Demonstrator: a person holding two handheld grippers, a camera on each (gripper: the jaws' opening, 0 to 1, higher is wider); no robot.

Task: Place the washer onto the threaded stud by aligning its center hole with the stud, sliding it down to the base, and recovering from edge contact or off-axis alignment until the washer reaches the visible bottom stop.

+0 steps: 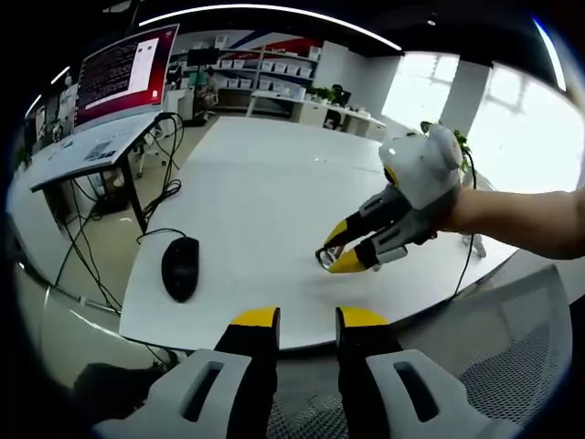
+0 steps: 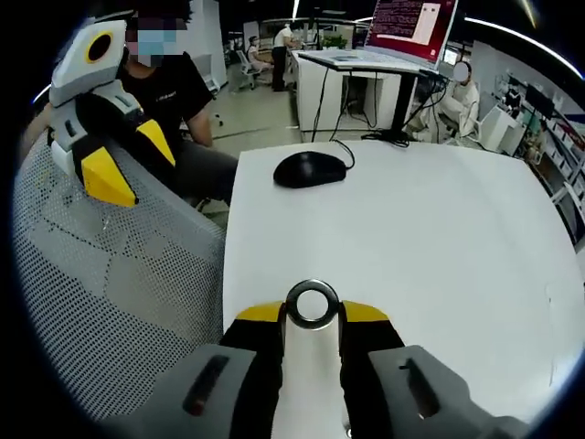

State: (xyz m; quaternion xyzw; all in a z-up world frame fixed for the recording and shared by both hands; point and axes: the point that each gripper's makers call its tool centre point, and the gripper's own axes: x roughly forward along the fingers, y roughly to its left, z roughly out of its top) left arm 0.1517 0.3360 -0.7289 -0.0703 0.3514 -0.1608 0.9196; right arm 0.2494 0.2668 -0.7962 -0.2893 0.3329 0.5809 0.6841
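On the white table (image 1: 265, 210), at its left end in the left gripper view, we see a black computer mouse (image 1: 180, 267) with its cable running off the far edge. Beyond it stands a desk (image 1: 87, 155) carrying a monitor (image 1: 123, 73) with a red and white screen. At the bottom centre of that view the left tool (image 1: 307, 322) sits off the near edge of the table, above the grey mesh chair back (image 1: 512, 357); its yellow-tipped jaws stand a narrow gap apart with nothing between them. To the right, the right tool (image 1: 335, 258) reaches in over the table, held by a person's hand (image 1: 475, 212), and we see the washer (image 1: 327, 258) as a small metal ring gripped at its yellow tips, close above the table surface.

Moving to the right gripper view, we see the left tool (image 2: 123, 160) at the upper left, in front of the mesh chair back (image 2: 101, 293) and a seated person in a black shirt (image 2: 174, 91). Right of it the mouse (image 2: 309, 168) lies near the far edge of the table (image 2: 439, 238). At the bottom centre the right tool (image 2: 312, 315) is closed on the washer (image 2: 312, 303), which stands on edge between the jaws with its centre hole facing the camera. We cannot make out a threaded stud in either view.
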